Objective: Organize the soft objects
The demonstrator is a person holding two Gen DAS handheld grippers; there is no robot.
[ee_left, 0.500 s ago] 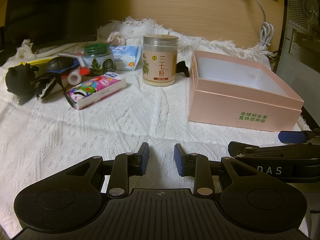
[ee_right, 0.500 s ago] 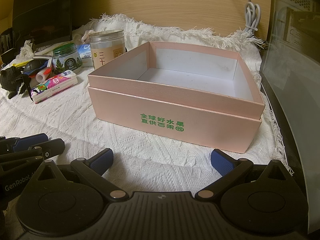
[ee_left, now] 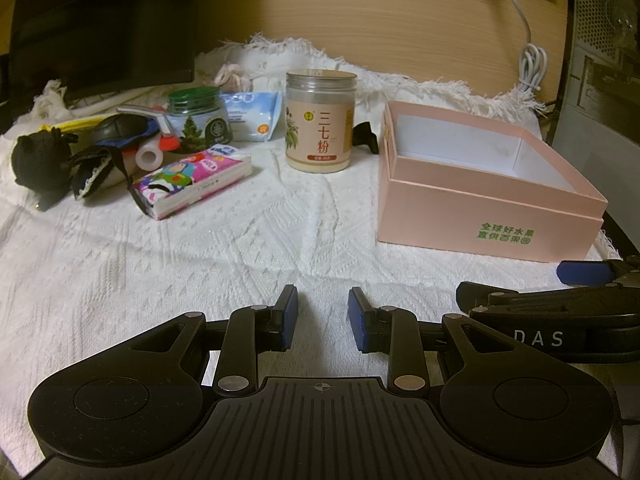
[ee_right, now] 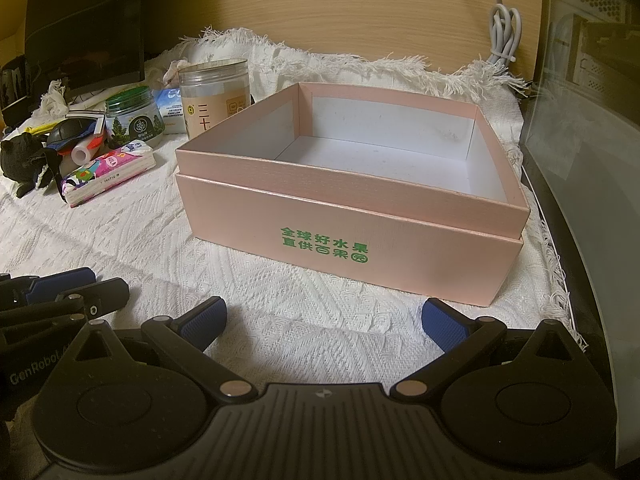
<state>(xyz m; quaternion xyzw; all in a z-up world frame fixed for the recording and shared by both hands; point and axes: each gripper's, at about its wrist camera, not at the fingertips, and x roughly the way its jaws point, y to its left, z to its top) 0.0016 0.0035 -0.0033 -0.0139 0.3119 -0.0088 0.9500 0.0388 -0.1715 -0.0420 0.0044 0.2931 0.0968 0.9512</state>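
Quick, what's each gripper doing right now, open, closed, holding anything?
Left gripper: partly open, narrow gap, holding nothing.
Right gripper: wide open, holding nothing.

On the cloth [ee_left: 240, 248], the open box [ee_left: 480, 216] sits right of the jar [ee_left: 320, 120], with the tissue pack [ee_left: 192, 180] left of it and the smaller jar [ee_left: 198, 120] behind the pack.

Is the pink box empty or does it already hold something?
Empty. The right wrist view shows the pink box open-topped, its white floor and inner walls bare; nothing lies inside.
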